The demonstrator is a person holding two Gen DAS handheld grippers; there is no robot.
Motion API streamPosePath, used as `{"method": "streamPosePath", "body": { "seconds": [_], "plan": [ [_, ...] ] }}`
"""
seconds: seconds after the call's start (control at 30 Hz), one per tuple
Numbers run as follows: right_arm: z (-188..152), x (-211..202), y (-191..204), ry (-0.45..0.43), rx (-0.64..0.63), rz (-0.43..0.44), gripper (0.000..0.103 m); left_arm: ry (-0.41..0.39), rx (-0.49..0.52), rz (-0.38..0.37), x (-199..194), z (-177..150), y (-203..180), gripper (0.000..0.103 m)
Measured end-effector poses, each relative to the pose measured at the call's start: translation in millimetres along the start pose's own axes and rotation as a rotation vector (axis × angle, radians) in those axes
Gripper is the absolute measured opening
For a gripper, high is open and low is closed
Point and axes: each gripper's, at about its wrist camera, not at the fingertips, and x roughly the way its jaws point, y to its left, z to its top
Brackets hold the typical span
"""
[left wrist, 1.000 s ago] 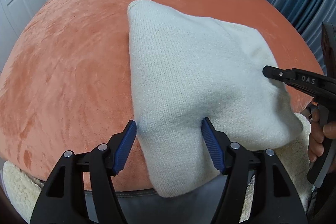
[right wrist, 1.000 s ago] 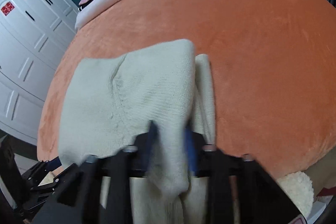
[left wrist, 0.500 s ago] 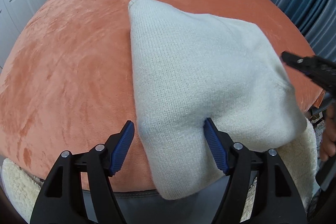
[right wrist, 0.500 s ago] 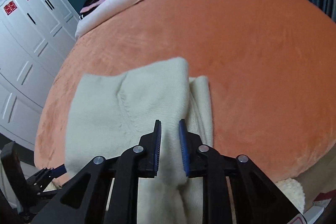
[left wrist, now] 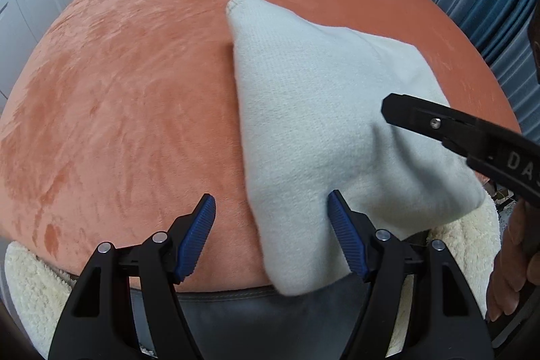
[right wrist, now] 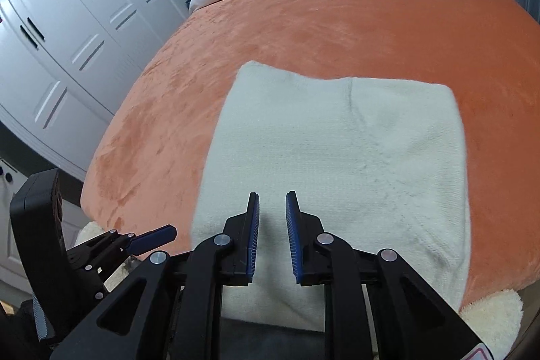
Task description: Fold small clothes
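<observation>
White letters "DA" are showing on the black right gripper [right wrist: 272, 235], which is angling down over the folded cream knit garment [right wrist: 341, 177] with jaws narrowly parted, having just been closing on nothing. The garment is draping over the orange velvet bedspread's [left wrist: 135, 97] near edge. The left gripper [left wrist: 271, 238] is hovering wide open, astride the garment's left edge.

Near edge of the cream knit garment [right wrist: 337, 157] behind the right tongs [right wrist: 272, 235], unseen.

Both grippers [left wrist: 271, 238] [right wrist: 272, 231] empty, apart.
</observation>
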Motion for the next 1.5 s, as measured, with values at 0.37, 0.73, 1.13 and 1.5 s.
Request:
{"method": "streamPosePath", "body": {
  "seconds": [0.37, 0.73, 1.13, 1.5],
  "plan": [
    [12, 73, 12, 0.129, 0.014, 0.101, 0.011, 0.006, -0.064, 0.030, -5, -14, 40, 0.066],
    [-69, -52, -83, -0.027, 0.295, -0.045, 0.054, 0.064, 0.220, -0.080, -8, -49, -4, 0.079],
    [-43, -69, -55, -0.165, 0.315, 0.215, 0.012, 0.020, 0.156, -0.029, -10, -38, 10, 0.019],
    [-97, -2, -94, 0.073, 0.372, -0.048, 0.013, 0.144, 0.036, 0.041, 19, -55, 54, 0.001]
  ]
}}
